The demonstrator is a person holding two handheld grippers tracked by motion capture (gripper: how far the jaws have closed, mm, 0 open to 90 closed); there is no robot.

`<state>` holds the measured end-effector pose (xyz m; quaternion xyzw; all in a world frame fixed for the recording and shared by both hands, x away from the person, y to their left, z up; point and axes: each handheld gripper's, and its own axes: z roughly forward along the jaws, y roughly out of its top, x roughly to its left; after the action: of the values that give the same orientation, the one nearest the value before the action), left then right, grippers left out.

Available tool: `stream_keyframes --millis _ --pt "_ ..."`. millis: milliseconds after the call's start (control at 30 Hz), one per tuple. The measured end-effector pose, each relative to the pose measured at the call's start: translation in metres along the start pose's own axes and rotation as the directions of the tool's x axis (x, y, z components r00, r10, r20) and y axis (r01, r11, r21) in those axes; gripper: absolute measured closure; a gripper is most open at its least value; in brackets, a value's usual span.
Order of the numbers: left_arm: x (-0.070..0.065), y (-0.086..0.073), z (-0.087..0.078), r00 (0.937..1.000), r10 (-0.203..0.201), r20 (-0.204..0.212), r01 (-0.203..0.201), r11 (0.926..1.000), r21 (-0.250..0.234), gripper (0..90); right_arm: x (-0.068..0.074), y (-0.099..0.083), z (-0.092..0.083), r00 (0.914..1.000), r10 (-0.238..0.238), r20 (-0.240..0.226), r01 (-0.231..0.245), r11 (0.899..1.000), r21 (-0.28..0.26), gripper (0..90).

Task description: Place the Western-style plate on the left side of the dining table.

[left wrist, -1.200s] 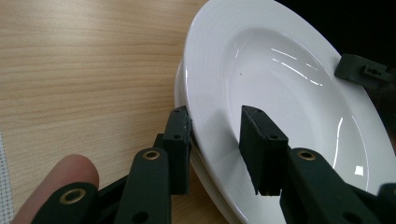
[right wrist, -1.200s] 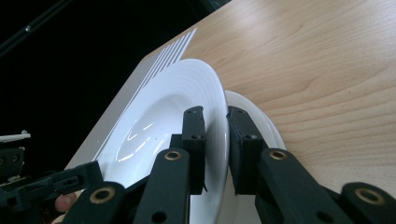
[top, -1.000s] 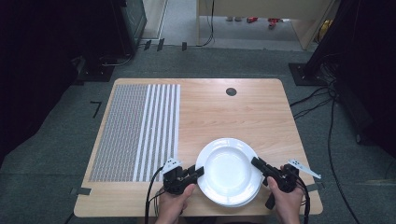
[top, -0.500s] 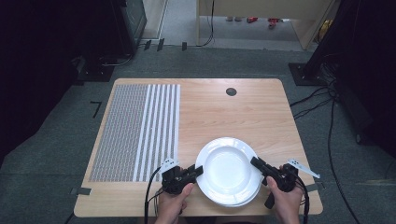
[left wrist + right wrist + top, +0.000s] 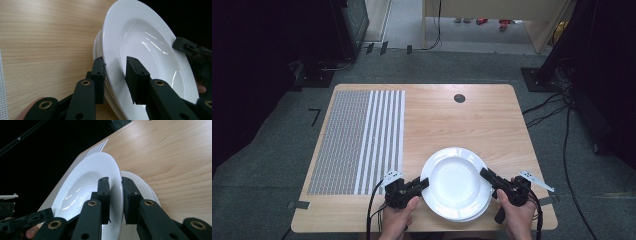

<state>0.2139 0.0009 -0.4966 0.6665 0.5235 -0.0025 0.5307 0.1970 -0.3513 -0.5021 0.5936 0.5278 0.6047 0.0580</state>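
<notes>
Top white plate (image 5: 456, 178) sits on a second plate (image 5: 464, 215) at roughly 6 o'clock on the wooden table (image 5: 492, 120), near the front edge. Left gripper (image 5: 421, 184) at the top plate's 9 o'clock: jaws part open, straddling its rim with a gap. Right gripper (image 5: 486, 175) at 3 o'clock: jaws closed tight on the rim; striped mat (image 5: 357, 140) at the table's 9 o'clock.

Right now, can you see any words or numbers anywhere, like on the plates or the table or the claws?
None: there is no writing to read.
The top plate is plain white, and so is the rim of the plate under it.
The table shows bare wood and a mat with white stripes, a pattern and not letters.
The left claw and the right claw are plain black, with no label.
</notes>
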Motion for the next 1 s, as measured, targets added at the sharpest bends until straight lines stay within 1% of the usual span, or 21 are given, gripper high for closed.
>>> stream_keyframes --millis 33,233,300,333,400,433,467,633,800,833,1000 --pt "0.001 0.0 0.001 0.9999 -0.011 0.008 0.011 0.9999 0.005 70.4 0.0 0.0 0.0 1.0 -0.001 -0.001 0.001 1.0 -0.002 80.1" --pt "0.004 0.001 0.0 0.9994 -0.024 0.026 0.024 0.9997 0.009 71.5 -0.001 0.0 0.001 1.0 0.009 -0.003 -0.009 1.0 -0.008 80.3" --pt "0.005 0.002 -0.001 0.9987 -0.033 0.04 0.033 0.9995 0.006 72.3 0.0 0.0 0.0 0.9993 0.034 -0.012 -0.034 0.999 -0.019 81.4" --pt "0.005 0.002 -0.001 0.9987 -0.033 0.04 0.033 0.9995 0.006 72.4 0.0 0.0 0.0 0.9993 0.034 -0.012 -0.034 0.999 -0.019 81.4" --pt "0.007 0.002 -0.002 0.9973 -0.044 0.059 0.044 0.999 0.005 72.5 0.001 0.002 -0.001 0.9977 0.057 -0.037 -0.059 0.998 -0.031 83.0" --pt "0.008 0.003 -0.002 0.9967 -0.047 0.066 0.046 0.9989 0.006 73.4 0.001 0.003 -0.002 0.9968 0.064 -0.048 -0.066 0.997 -0.035 83.3" --pt "0.008 0.003 -0.003 0.9962 -0.051 0.071 0.051 0.9987 0.003 73.4 0.002 0.003 -0.002 0.9968 0.064 -0.049 -0.066 0.997 -0.037 83.3" --pt "0.009 0.005 -0.006 0.9971 -0.045 0.062 0.046 0.9989 -0.008 73.9 0.004 0.002 -0.001 0.9966 0.064 -0.051 -0.066 0.997 -0.041 83.1" --pt "0.013 0.008 -0.011 0.9982 -0.031 0.052 0.032 0.9991 -0.027 73.9 0.009 0.001 0.003 0.9958 0.065 -0.065 -0.067 0.997 -0.037 83.1" --pt "0.014 0.009 -0.012 0.9981 -0.034 0.052 0.035 0.9989 -0.029 74.3 0.012 -0.001 0.005 0.9958 0.063 -0.067 -0.065 0.997 -0.033 83.0" --pt "0.019 0.015 -0.019 0.9977 -0.046 0.05 0.048 0.998 -0.042 75.2 0.016 -0.001 0.01 0.9953 0.06 -0.077 -0.062 0.998 -0.026 82.9"
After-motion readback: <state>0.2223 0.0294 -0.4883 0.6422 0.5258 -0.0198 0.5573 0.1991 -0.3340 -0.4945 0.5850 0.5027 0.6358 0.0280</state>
